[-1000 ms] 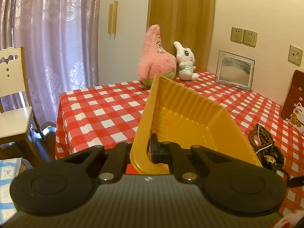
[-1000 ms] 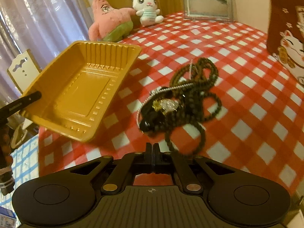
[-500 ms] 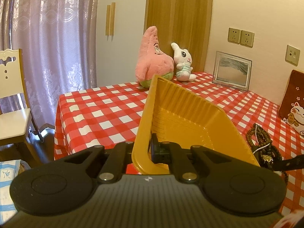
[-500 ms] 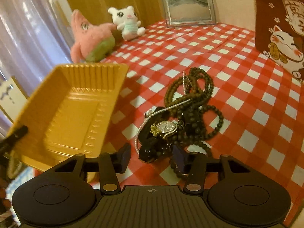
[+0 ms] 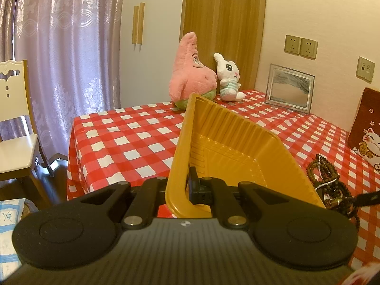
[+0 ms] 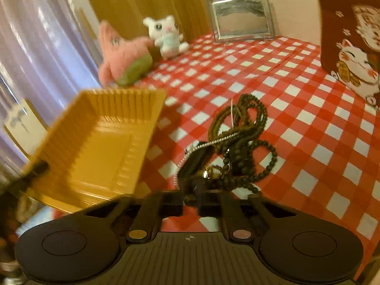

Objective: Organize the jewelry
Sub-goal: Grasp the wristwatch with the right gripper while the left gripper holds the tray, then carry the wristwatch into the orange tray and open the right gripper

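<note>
My right tool (image 6: 191, 205), narrowed around the tangled dark bead-and-chain jewelry pile (image 6: 234, 147) at frame centre, sits right of the tilted yellow plastic tray (image 6: 95, 142) my left tool (image 5: 186, 187) clamps.

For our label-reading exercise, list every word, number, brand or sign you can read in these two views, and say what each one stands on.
No text can be read for certain in either view.
Lucky-cat cushion: the cat's gold coin carries a character or two, too small to read.
Same cushion in the right wrist view: more characters near the top, blurred.
Wall sockets: no readable markings.
Yellow tray, beaded jewelry: no lettering visible.
</note>
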The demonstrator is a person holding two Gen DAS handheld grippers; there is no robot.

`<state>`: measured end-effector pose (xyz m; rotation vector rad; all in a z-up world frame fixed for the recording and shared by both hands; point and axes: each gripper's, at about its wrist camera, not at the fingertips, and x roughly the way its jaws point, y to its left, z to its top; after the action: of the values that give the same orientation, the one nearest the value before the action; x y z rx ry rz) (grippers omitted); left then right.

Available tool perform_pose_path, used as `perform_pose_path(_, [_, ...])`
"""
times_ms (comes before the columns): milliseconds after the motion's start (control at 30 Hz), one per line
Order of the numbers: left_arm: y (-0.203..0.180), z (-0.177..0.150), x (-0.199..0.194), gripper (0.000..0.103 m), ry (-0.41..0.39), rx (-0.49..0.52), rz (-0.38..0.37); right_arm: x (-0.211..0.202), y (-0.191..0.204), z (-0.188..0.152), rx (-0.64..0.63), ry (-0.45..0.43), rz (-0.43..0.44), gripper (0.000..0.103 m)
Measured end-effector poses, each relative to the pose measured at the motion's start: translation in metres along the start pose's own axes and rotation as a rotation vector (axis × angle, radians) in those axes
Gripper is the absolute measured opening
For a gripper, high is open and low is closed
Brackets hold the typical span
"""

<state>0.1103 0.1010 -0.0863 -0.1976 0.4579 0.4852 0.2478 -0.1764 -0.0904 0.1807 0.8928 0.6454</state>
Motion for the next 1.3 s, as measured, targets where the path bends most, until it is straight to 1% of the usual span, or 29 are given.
perform_pose_path(67, [0.000, -0.001, 0.000, 0.006, 0.001, -0.001, -0.001, -0.015, -0.010, 0.007, 0.062, -0.005, 0.063, 0.000])
perform_pose_path(133, [0.000, -0.001, 0.000, 0.006, 0.002, -0.001, -0.002, -0.025, -0.020, 0.012, 0.112, 0.000, 0.068, 0.000])
perform_pose_path(200, [0.000, -0.002, -0.001, 0.006, 0.001, 0.000, -0.006, -0.028, -0.027, 0.014, 0.143, 0.033, 0.091, 0.000])
perform_pose_path(267, [0.000, -0.003, -0.001, 0.006, 0.001, 0.005, -0.009, -0.029, -0.022, 0.011, 0.105, 0.045, 0.056, 0.003])
perform_pose_path(300, [0.000, -0.004, -0.002, 0.006, 0.001, 0.005, -0.010, -0.027, -0.017, 0.008, 0.065, 0.063, 0.045, 0.007])
perform_pose_path(333, [0.001, -0.004, -0.002, 0.006, 0.002, 0.005, -0.012, -0.024, -0.010, 0.006, 0.019, 0.077, 0.032, 0.028])
perform_pose_path(367, [0.001, -0.004, -0.002, 0.006, 0.003, 0.005, -0.012, -0.020, -0.002, 0.001, -0.028, 0.082, 0.017, 0.056])
perform_pose_path(400, [0.001, -0.005, -0.002, 0.006, 0.003, 0.005, -0.013, -0.016, 0.009, -0.005, -0.067, 0.078, 0.003, 0.061])
perform_pose_path(467, [0.001, -0.006, -0.003, 0.006, 0.006, 0.005, -0.013, -0.007, 0.022, -0.017, -0.119, 0.066, -0.003, 0.061])
perform_pose_path(500, [0.001, -0.006, -0.003, 0.006, 0.006, 0.004, -0.014, 0.000, 0.028, -0.021, -0.152, 0.072, -0.018, 0.058])
perform_pose_path(567, [0.002, -0.007, -0.004, 0.006, 0.008, 0.005, -0.015, 0.012, 0.037, -0.028, -0.220, 0.085, -0.009, 0.027])
perform_pose_path(600, [0.003, -0.007, -0.005, 0.006, 0.007, 0.005, -0.015, 0.020, 0.041, -0.029, -0.239, 0.100, -0.006, 0.023])
perform_pose_path(667, [0.004, -0.007, -0.005, 0.006, 0.006, 0.004, -0.012, 0.034, 0.042, -0.029, -0.236, 0.126, -0.033, 0.022])
perform_pose_path(800, [0.006, -0.007, -0.006, 0.006, 0.008, 0.007, -0.012, 0.054, 0.033, -0.024, -0.181, 0.156, -0.072, 0.022])
perform_pose_path(833, [0.007, -0.007, -0.007, 0.006, 0.008, 0.007, -0.013, 0.057, 0.030, -0.023, -0.168, 0.158, -0.065, 0.020])
perform_pose_path(867, [0.008, -0.007, -0.007, 0.006, 0.008, 0.007, -0.014, 0.058, 0.029, -0.022, -0.163, 0.156, -0.058, 0.009])
perform_pose_path(900, [0.009, -0.007, -0.008, 0.006, 0.007, 0.008, -0.013, 0.060, 0.027, -0.022, -0.159, 0.157, -0.047, 0.006])
perform_pose_path(967, [0.011, -0.006, -0.008, 0.006, 0.009, 0.008, -0.012, 0.056, 0.023, -0.021, -0.122, 0.150, -0.023, 0.005])
perform_pose_path(1067, [0.015, -0.005, -0.008, 0.006, 0.008, 0.010, -0.012, 0.043, 0.019, -0.017, -0.041, 0.144, 0.039, 0.005])
perform_pose_path(1167, [0.018, -0.005, -0.007, 0.006, 0.011, 0.012, -0.014, 0.029, 0.020, -0.014, 0.008, 0.119, 0.096, 0.005])
perform_pose_path(1300, [0.020, -0.006, -0.006, 0.006, 0.014, 0.009, -0.014, 0.010, 0.031, -0.009, 0.003, 0.062, 0.124, 0.005])
